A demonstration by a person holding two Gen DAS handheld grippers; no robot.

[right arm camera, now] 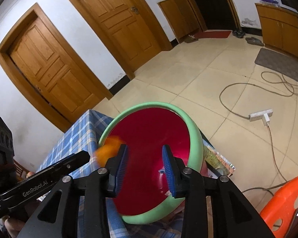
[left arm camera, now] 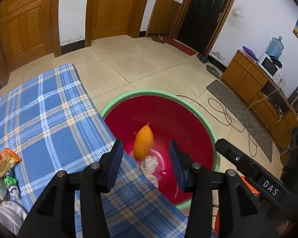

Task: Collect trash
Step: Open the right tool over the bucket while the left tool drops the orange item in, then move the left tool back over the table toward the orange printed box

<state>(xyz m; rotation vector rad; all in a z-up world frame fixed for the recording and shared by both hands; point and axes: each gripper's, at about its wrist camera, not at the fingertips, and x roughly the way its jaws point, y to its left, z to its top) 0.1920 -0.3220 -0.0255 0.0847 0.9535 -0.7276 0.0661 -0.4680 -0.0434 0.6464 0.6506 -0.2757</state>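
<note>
Both grippers' jaws spread, nothing pinched, blurred orange wrapper between left gripper jaws, above red basin.

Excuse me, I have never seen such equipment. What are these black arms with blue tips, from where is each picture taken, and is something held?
These are two hand-held grippers, each carrying a camera that looks along its fingers. One picture is from the left gripper, the other from the right gripper. Both stand open over a red basin with a green rim, beside a table with a blue checked cloth. Neither holds anything. A blurred orange piece is seen in front of the basin's inside, above crumpled paper. On the cloth lie a snack packet and a small green toy.
</note>
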